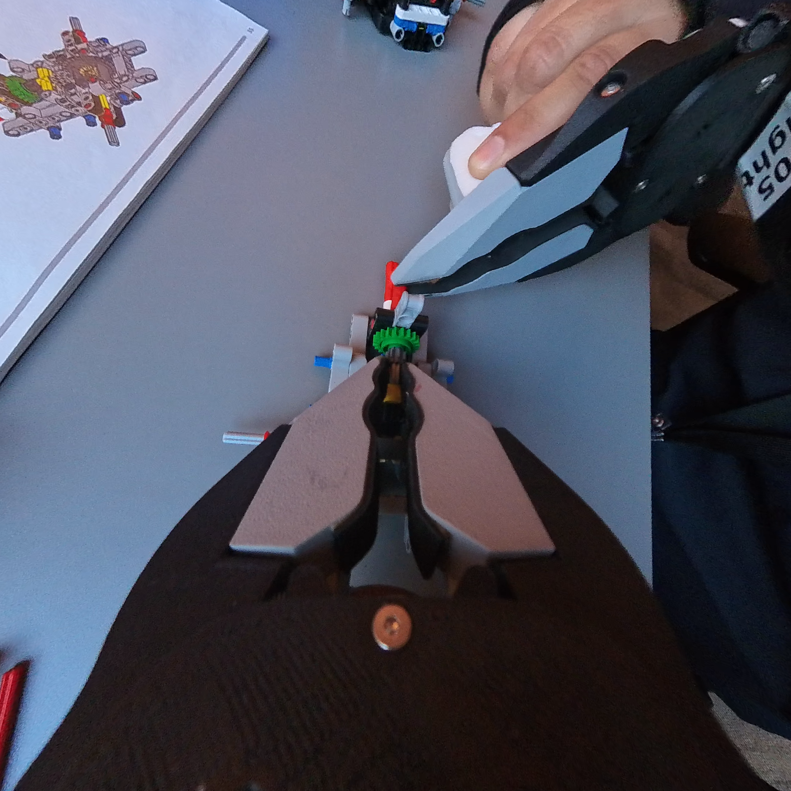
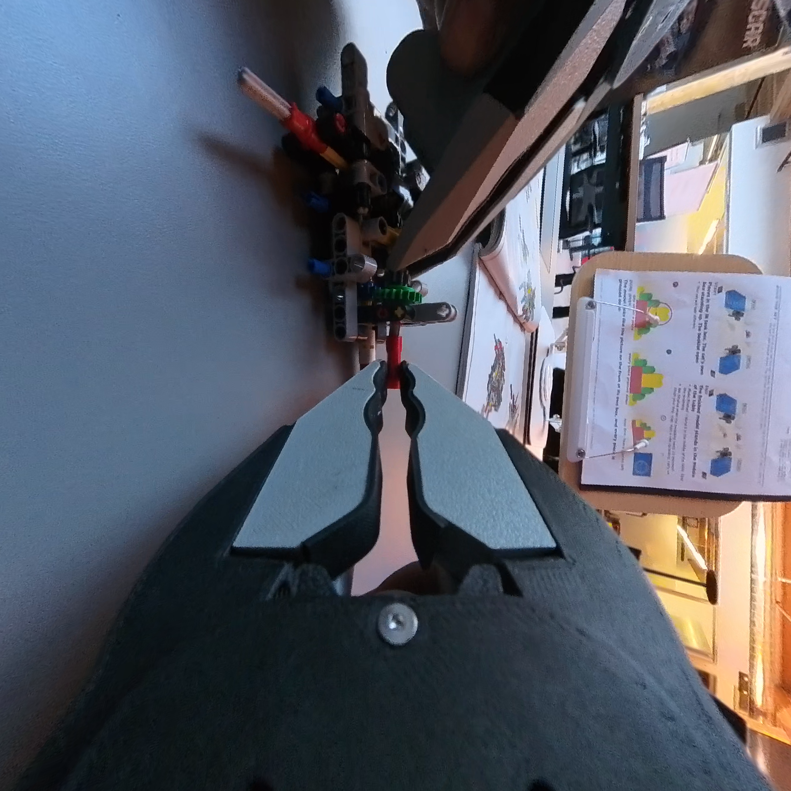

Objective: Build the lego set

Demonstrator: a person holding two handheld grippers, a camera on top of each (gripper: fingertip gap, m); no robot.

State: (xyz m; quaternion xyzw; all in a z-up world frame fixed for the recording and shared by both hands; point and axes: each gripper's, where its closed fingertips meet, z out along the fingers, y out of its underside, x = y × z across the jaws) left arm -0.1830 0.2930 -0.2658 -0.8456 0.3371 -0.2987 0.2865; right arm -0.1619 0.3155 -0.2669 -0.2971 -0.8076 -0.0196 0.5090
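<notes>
Brick assembly (image 1: pixel 387 342) sits on the grey counter (image 1: pixel 214 299), near its right edge, between your two tongs.

Your left tongs (image 1: pixel 396 364) are nearly shut, tips pinching the thin dark axle (image 1: pixel 396 357) that carries the green gear (image 1: pixel 396 338). A yellow piece (image 1: pixel 391 394) shows in the slot between the fingers, behind the tips.

Your right tongs (image 2: pixel 391 372) are closed on the red connector (image 2: pixel 394 364) sticking out of the assembly; both pads press on it. In the left wrist view they come in from the right, tips at that connector on the far side of the gear, your hand (image 1: pixel 556 77) wrapped around the body and a white handle (image 1: pixel 462 167).

Around it:
- open instruction booklet (image 1: pixel 107 128), far left on the counter
- second blue, white and black brick model (image 1: pixel 417 21), far edge
- loose grey axle with a red end (image 1: pixel 244 437), just left of the left tongs
- red object (image 1: pixel 10 706), near left corner, too cropped to identify
- printed sheet on a wooden stand (image 2: pixel 685 385), off to the side in the right wrist view
</notes>
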